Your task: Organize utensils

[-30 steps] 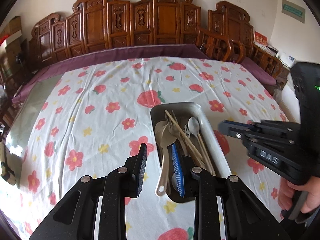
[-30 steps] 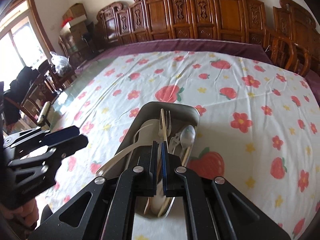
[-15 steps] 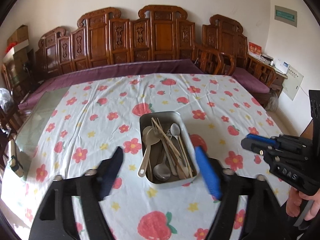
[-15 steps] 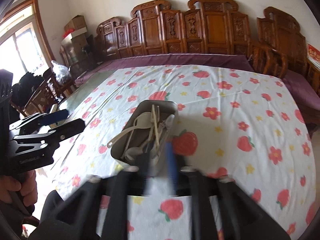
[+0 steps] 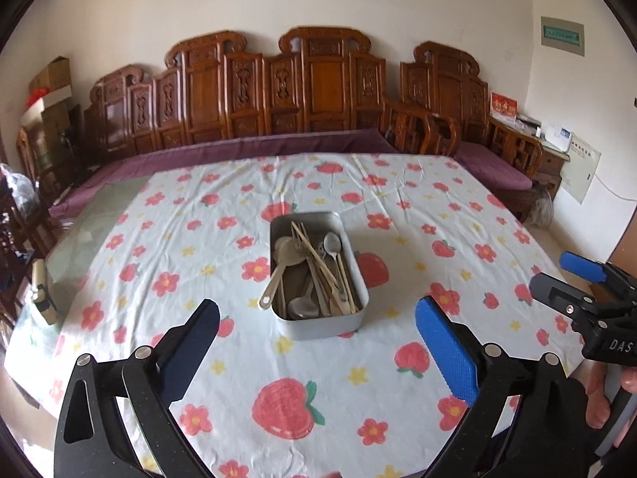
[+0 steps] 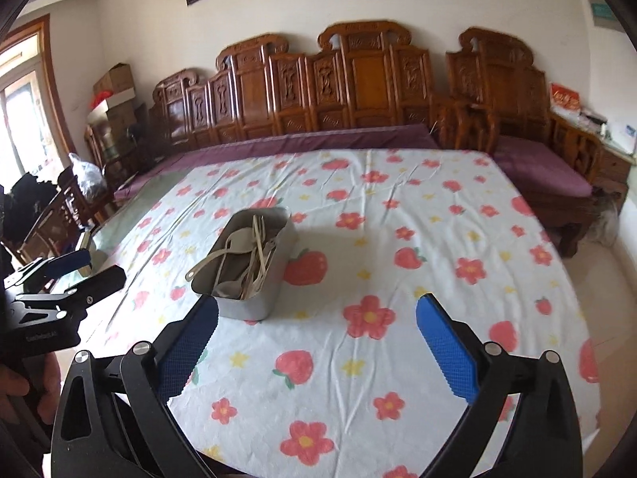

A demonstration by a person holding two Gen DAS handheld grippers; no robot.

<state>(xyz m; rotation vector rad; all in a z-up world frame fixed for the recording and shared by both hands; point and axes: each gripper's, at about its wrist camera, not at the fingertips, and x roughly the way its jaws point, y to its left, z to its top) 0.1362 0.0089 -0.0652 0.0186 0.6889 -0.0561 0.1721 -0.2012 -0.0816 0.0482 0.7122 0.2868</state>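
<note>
A metal tray (image 5: 280, 225) stands mid-table on the flowered cloth and holds spoons (image 5: 332, 245), a fork, chopsticks (image 5: 318, 257) and a ladle (image 5: 278, 275). It also shows in the right wrist view (image 6: 286, 239). My left gripper (image 5: 318, 310) is wide open and empty, pulled back above the near side of the tray. My right gripper (image 6: 316, 314) is wide open and empty, right of the tray; it shows in the left wrist view (image 5: 557, 279). The left gripper shows at the left edge of the right wrist view (image 6: 95, 269).
The table (image 5: 398, 378) is covered by a white cloth with flowers and strawberries. A carved wooden bench (image 5: 318, 91) with a purple cushion runs along the far side. Chairs (image 6: 59, 215) and boxes stand at the left.
Both grippers have drawn back and up from the tray and opened wide. The right gripper let go of a chopstick, which now lies in the tray.
</note>
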